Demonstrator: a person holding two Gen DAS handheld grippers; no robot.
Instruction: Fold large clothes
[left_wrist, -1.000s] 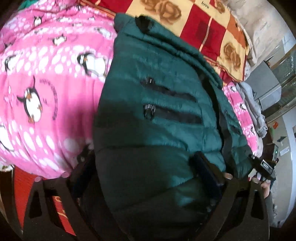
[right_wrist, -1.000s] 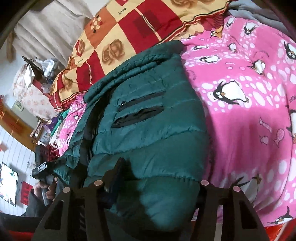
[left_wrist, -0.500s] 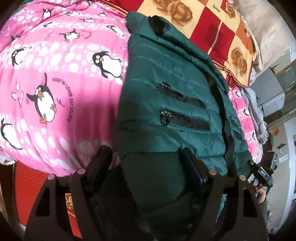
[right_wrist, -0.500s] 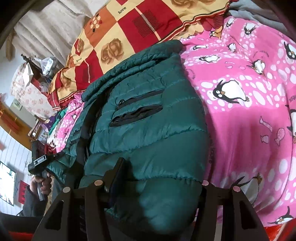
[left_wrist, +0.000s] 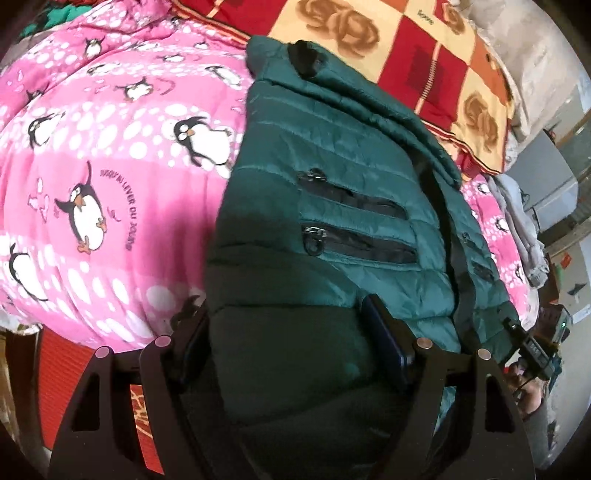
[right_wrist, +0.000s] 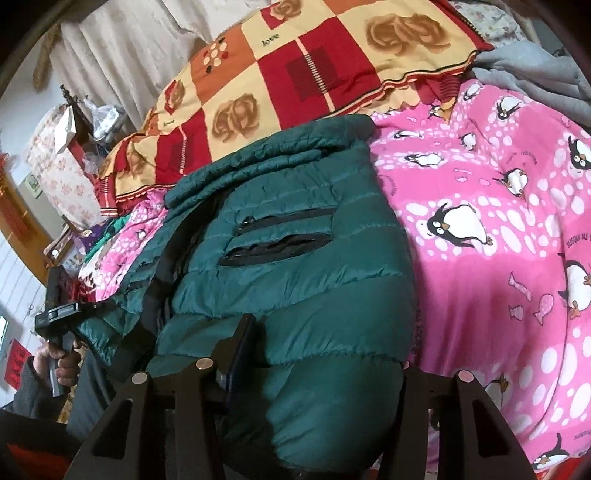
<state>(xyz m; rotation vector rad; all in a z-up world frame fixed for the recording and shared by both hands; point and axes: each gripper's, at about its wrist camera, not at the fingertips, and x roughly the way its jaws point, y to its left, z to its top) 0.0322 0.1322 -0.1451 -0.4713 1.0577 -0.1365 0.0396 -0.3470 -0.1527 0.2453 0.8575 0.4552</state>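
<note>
A puffy green jacket (left_wrist: 332, 192) with two black zip pockets lies on the pink penguin blanket (left_wrist: 110, 177), each tool (left_wrist: 288, 332) (right_wrist: 321, 354) clamping its hem.

The jacket (left_wrist: 332, 192) is lying on the quilt (left_wrist: 110, 166) that is covering the bed, its collar pointing away toward the blanket (left_wrist: 424, 48) lying behind it. In the left wrist view the quilt is spreading out to the jacket's left; in the right wrist view it is spreading to the jacket's (right_wrist: 295, 266) right. Two pockets (left_wrist: 354, 225) are sitting one before the other on the jacket's front. The left gripper (left_wrist: 288, 332) is sitting at the jacket's near hem, with padded cloth lying between its jaws. The right gripper (right_wrist: 321, 347) is sitting likewise at the near hem, its jaws on either side of the cloth. Grey clothes (right_wrist: 532, 74) are lying beside the blanket, behind the quilt (right_wrist: 498, 240).
</note>
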